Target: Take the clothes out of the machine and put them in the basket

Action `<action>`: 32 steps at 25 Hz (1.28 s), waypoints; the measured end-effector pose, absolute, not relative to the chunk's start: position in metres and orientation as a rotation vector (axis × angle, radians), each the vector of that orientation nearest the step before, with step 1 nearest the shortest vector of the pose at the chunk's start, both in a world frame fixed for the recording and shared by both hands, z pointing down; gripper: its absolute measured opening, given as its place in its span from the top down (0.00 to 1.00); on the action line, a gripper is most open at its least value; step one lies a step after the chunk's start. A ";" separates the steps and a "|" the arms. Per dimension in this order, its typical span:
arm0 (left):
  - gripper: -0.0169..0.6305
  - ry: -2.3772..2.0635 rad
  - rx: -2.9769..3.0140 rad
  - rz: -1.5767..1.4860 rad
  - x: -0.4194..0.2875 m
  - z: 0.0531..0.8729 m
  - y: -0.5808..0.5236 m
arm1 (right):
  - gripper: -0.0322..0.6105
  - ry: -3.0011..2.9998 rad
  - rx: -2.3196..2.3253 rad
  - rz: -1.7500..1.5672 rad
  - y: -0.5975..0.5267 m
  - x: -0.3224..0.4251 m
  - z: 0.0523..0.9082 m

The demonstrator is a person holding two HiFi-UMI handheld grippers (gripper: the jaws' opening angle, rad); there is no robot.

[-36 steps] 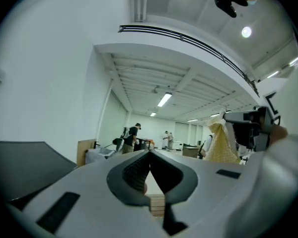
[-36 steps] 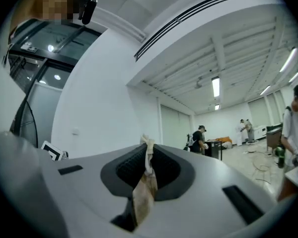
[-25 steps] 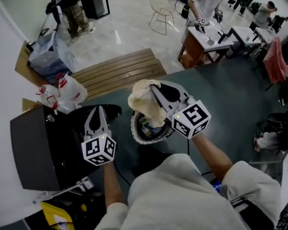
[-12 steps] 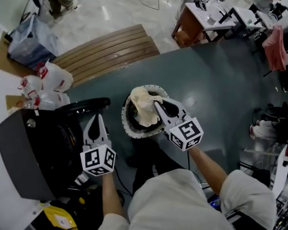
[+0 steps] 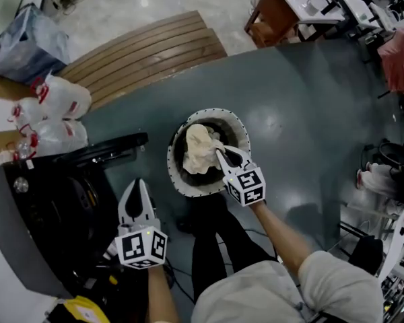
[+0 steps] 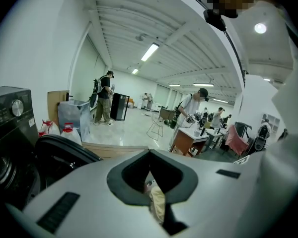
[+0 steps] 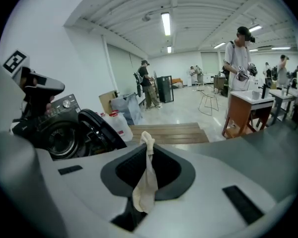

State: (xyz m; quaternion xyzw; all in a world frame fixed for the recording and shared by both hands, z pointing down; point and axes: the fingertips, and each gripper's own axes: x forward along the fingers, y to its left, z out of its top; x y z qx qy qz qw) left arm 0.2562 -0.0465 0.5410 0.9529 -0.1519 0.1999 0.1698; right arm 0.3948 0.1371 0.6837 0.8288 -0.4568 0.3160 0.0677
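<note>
Cloth (image 5: 200, 148), cream, crumpled, pinched in right tongs (image 5: 219, 152), round dotted-rim basket (image 5: 177, 180)

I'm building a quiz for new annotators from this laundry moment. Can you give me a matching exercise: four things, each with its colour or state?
Things:
1. garment
2. basket
3. washing machine door
4. right gripper

Colour or state:
a. swung open
b. round, white-rimmed
c. cream-coloured
d. shut on cloth

Pairs: 1-c, 2-b, 3-a, 4-d
</note>
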 end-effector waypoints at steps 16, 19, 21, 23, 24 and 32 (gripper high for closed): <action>0.95 -0.435 2.673 0.566 0.273 0.585 -0.058 | 0.55 -1.271 2.484 1.044 0.160 0.416 0.747; 0.95 -0.447 2.689 0.549 0.274 0.565 -0.061 | 0.79 -1.297 2.494 0.977 0.163 0.413 0.713; 0.95 -0.467 2.696 0.537 0.270 0.551 -0.062 | 0.88 -1.330 2.496 0.945 0.161 0.411 0.690; 0.95 -0.493 2.698 0.522 0.264 0.535 -0.064 | 0.90 -1.366 2.483 0.917 0.155 0.407 0.669; 0.95 -0.506 2.698 0.514 0.260 0.527 -0.066 | 0.91 -1.384 2.471 0.901 0.151 0.404 0.658; 0.95 -0.689 2.712 0.442 0.201 0.451 -0.093 | 0.92 -1.670 2.287 0.661 0.082 0.363 0.546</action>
